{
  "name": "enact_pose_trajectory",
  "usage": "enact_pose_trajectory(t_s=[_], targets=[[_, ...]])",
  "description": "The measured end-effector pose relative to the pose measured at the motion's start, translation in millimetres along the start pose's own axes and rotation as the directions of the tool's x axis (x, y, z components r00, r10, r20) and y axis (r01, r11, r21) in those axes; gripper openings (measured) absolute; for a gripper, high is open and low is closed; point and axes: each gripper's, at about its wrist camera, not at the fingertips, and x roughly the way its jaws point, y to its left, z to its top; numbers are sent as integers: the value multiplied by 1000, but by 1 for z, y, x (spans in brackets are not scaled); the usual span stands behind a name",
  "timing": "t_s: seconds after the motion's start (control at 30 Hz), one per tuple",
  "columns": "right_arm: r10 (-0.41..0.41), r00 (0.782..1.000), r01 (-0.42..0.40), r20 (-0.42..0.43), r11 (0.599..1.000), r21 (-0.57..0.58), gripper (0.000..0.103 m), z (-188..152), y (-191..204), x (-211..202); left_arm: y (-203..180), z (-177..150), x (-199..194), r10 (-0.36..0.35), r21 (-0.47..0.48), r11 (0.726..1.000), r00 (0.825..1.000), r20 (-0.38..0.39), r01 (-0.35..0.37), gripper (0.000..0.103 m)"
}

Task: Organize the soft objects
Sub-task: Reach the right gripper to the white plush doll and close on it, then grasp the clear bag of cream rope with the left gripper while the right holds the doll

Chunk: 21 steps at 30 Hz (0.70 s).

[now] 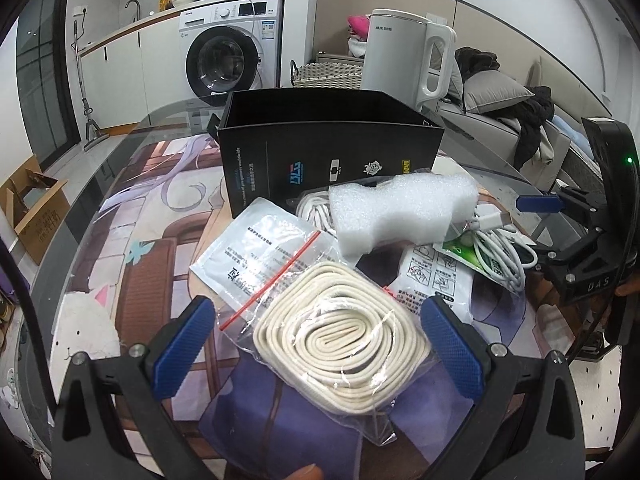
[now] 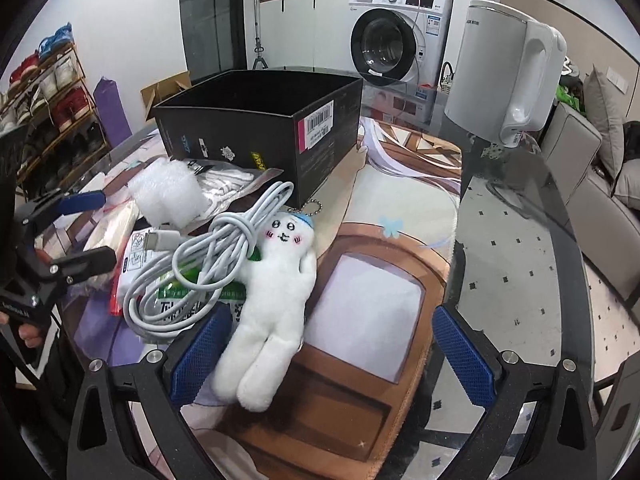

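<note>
- My left gripper point(image 1: 316, 356) is spread wide, straddling the bagged coil of cream webbing point(image 1: 340, 344), not pinching it; looks lined up for a grasp.
- My right gripper point(image 2: 332, 356) is spread too, plush doll point(image 2: 272, 300) between its fingers, untouched.
- Black box point(image 1: 332, 152) stands open at the far side, probably the bin.
- Kettle point(image 1: 408, 52) reads "AUX".

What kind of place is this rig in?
Most likely a home, an open living and laundry area: a front-loading washing machine under a counter with a tap, a shoe rack along the wall, and a sofa piled with cushions and clothes.
</note>
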Motion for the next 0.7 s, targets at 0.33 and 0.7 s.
enact_pose_trajectory(t_s=[0.33, 0.7], targets=[[119, 993, -118, 24, 993, -8, 39, -1, 6, 2, 1, -1, 1, -5, 3, 1000, 1000, -14, 5, 103], [-152, 966, 190, 210, 967, -172, 26, -7, 47, -39, -1, -2, -1, -13, 4, 1000, 1000, -11, 13, 103]])
